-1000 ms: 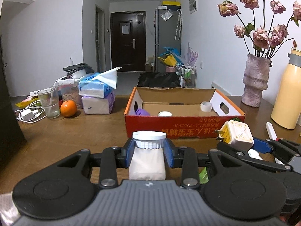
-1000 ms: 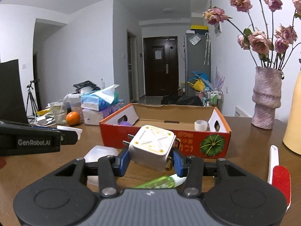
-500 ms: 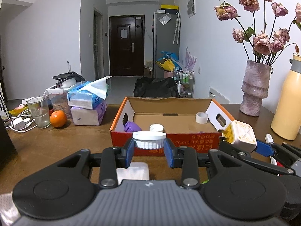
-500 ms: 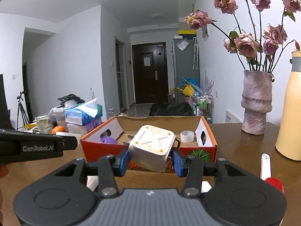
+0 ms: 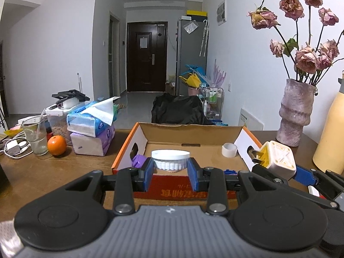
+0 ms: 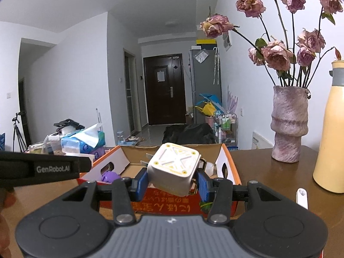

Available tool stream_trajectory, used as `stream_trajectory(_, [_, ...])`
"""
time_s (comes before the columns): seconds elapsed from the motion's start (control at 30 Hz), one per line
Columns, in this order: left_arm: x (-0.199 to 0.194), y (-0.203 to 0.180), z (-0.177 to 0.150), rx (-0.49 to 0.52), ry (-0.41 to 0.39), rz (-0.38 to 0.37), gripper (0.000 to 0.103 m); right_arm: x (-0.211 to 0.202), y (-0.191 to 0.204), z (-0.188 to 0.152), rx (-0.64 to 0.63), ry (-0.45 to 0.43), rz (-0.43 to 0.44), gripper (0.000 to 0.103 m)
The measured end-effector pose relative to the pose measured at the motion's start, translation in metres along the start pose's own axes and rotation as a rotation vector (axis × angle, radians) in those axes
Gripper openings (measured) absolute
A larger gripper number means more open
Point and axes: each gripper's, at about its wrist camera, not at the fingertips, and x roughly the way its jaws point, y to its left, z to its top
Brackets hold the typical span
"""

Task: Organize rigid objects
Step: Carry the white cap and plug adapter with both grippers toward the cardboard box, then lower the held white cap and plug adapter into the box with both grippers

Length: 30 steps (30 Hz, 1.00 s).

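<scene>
My left gripper [image 5: 171,173] is shut on a small white jar with a ribbed lid [image 5: 170,160], held just above the near wall of the orange cardboard box [image 5: 189,191]. Inside the box lie a purple object [image 5: 138,160] and a roll of tape [image 5: 229,149]. My right gripper [image 6: 173,181] is shut on a white and yellow plug adapter [image 6: 175,168], also over the box's near wall [image 6: 167,202]. In the left wrist view the adapter [image 5: 277,159] shows at the right, beside the box's right flap. The left gripper's black side [image 6: 40,168] crosses the right wrist view.
A pink vase of dried roses [image 5: 295,120] and a tall yellow flask [image 5: 330,133] stand at the right of the wooden table. Stacked tissue packs [image 5: 91,126], an orange [image 5: 56,145], a glass [image 5: 35,135] and cables sit at the left. A white handled tool [image 6: 302,197] lies right of the box.
Both grippers have advanced toward the box and risen slightly with their loads. The white packet that lay under the left gripper has dropped out of view.
</scene>
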Motion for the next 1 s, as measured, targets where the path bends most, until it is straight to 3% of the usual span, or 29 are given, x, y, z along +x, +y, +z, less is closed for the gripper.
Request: stream_trajectory(1.0, [0.072, -0.005, 0.023, -0.014, 0.002, 0.034, 0.035, 0.071, -0.015, 0.017, 0.019, 0.012, -0.052, 0.046])
